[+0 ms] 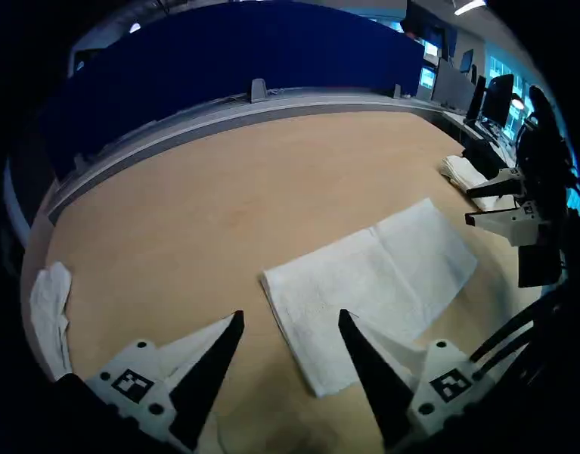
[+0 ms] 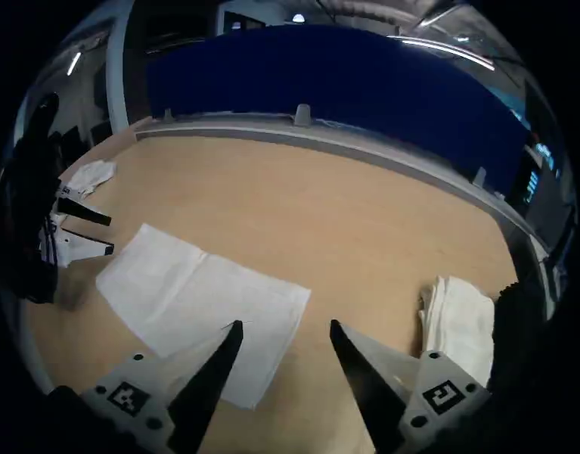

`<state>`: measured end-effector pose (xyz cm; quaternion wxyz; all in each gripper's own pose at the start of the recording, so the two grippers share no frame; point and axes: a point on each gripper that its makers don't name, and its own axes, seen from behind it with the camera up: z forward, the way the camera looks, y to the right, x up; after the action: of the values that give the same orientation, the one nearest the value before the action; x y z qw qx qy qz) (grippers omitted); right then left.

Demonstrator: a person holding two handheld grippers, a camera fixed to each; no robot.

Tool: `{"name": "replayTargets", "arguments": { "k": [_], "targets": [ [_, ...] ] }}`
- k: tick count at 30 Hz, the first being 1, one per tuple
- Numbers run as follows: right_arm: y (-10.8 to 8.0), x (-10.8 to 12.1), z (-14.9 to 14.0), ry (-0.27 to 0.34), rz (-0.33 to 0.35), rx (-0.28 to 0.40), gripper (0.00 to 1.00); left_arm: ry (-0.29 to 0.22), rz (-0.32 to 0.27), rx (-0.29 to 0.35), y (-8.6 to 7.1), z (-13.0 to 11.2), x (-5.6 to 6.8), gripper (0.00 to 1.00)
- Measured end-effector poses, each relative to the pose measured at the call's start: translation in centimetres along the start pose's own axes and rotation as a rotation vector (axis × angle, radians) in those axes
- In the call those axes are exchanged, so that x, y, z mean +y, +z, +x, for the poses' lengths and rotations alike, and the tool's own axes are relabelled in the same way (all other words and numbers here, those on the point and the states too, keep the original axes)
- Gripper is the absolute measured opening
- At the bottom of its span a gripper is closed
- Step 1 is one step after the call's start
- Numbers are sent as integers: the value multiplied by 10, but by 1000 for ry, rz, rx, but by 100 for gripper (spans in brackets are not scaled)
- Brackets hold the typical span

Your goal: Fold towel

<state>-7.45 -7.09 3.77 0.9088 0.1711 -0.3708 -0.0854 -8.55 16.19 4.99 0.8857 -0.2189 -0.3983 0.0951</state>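
Now the left gripper [image 1: 290, 313] and right gripper [image 2: 284, 324] are held low at opposite ends of the towel [image 1: 380, 280] on the worktop [image 1: 252, 197], jaws spread.

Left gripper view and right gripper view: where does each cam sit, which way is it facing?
Left gripper view: rides on the left gripper, looking along its open fingers over one end of the flat towel toward the blue partition; the right gripper shows far right.
Right gripper view: rides on the right gripper, looking over the towel's other end toward the same partition; the left gripper shows far left.
Shared: towel, wooden table, partition, each other's gripper.
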Motion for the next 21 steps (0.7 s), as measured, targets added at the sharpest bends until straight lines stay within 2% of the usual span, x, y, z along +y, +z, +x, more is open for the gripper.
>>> {"name": "replayTargets", "arguments": {
  "k": [2, 4, 14, 21],
  "targets": [
    [-2, 1, -1, 2, -5, 1, 96, 0, 6, -1, -1, -1, -1, 95],
    [-4, 1, -2, 2, -10, 1, 100, 4, 10, -1, -2, -3, -2, 95],
    [-14, 1, -3, 6, -15, 3, 100, 2, 23, 7, -11, -4, -3, 95],
    [-23, -4, -11, 0, -9, -4, 100, -8, 40, 8, -25, -14, -7, 95]
  ]
}}
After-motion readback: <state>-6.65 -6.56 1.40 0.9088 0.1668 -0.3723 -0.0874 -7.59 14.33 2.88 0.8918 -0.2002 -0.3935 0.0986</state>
